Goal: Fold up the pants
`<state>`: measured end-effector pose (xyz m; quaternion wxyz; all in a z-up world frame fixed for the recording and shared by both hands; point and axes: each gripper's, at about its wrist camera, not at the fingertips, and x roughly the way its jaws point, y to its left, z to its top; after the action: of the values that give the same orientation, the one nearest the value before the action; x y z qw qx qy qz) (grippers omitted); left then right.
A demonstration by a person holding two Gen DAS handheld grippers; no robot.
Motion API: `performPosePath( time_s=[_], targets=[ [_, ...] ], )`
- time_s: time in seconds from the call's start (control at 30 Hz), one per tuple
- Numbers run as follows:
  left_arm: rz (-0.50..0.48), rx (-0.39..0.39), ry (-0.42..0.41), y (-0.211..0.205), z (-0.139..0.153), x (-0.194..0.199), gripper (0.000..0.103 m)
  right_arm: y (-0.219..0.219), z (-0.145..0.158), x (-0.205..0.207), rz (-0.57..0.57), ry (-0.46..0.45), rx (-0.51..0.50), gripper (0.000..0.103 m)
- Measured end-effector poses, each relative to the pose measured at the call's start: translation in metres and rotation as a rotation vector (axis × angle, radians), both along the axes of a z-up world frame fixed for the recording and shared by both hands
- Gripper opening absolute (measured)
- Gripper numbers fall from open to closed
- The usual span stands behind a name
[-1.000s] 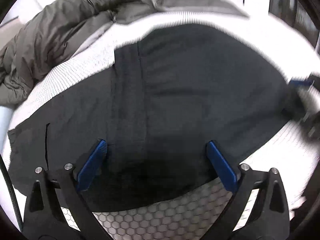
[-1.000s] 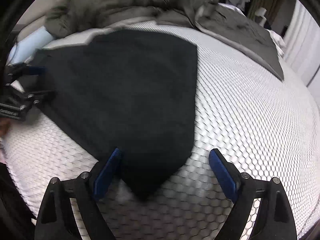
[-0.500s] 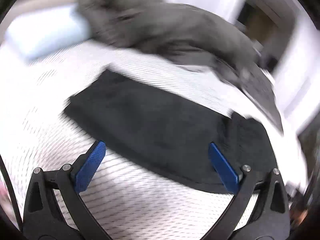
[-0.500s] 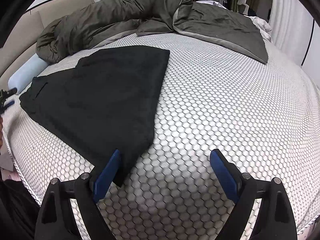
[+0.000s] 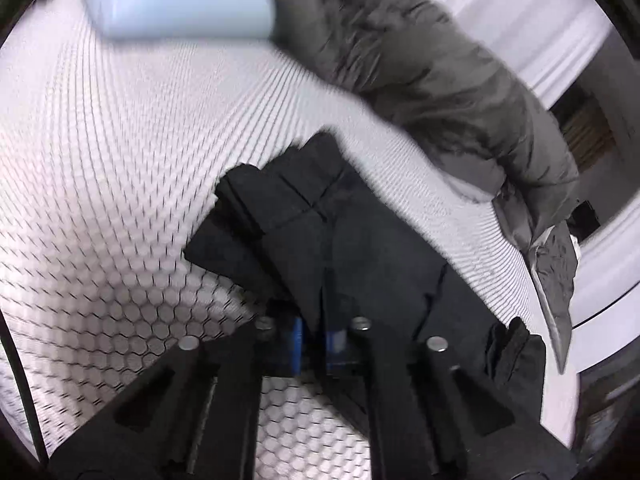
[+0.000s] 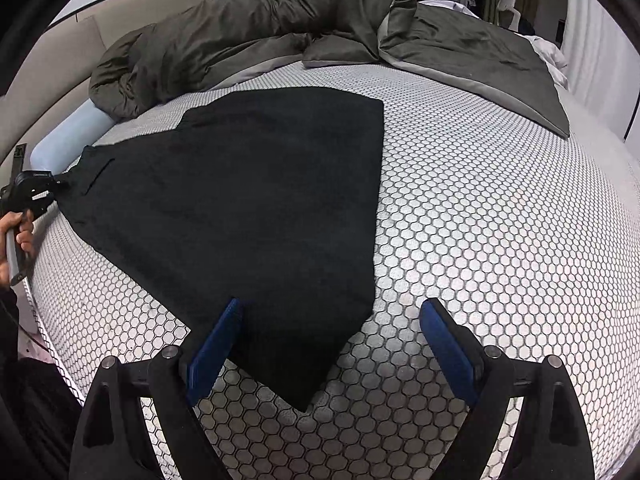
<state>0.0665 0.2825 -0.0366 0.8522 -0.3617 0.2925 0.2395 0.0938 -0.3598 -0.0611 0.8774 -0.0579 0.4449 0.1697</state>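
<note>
The black fabric pants (image 6: 256, 208) lie spread flat on the bed's white honeycomb-patterned mattress cover (image 6: 500, 240), already doubled leg over leg by the look of them, with the narrow hem end nearest the right wrist camera and the waist end away to the left. At that waist end the left tool (image 5: 318, 340) has just closed, and its blue pads are clamped on a bunched fold of the black cloth; the right wrist view shows the same tool at the pants' left corner, held by a person's hand (image 6: 18, 232). The right tool (image 6: 332, 344) hangs over the hem end with its jaws wide apart, gripping nothing, the hem tip lying between them. The step in hand seems to be securing both ends for a lengthwise fold; next the right tool would need to drop and pinch the hem, then carry it toward the waist. Beyond the pants a rumpled olive-grey duvet (image 6: 280, 24) is heaped, with a pale blue bolster pillow (image 6: 68, 136) beside the waist end and white curtains (image 6: 600, 40) farther off.
</note>
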Motion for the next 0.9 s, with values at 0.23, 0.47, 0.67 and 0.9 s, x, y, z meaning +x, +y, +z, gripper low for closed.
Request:
performPosePath(
  time_s=[0.23,0.47,0.67,0.9],
  targets=[
    [-0.182,0.309,-0.171,-0.126,0.115,0.026,0.001,-0.019,0.016,0.004,-0.054,-0.019,0.089,0.092],
    [-0.695,0.295,-0.252,-0.324,0.145,0.102,0.026,-0.043,0.029,0.001,-0.099,-0.042,0.117,0.092],
    [-1.098,0.228,-0.091,-0.422,0.082,0.118,0.063,-0.071,0.025,0.009,-0.189,-0.010,0.119,0.092],
    [-1.014,0.406,-0.168,-0.358,0.092,0.065,0.091,-0.068,0.031,0.010,-0.158,-0.010,0.203,0.092]
  ],
)
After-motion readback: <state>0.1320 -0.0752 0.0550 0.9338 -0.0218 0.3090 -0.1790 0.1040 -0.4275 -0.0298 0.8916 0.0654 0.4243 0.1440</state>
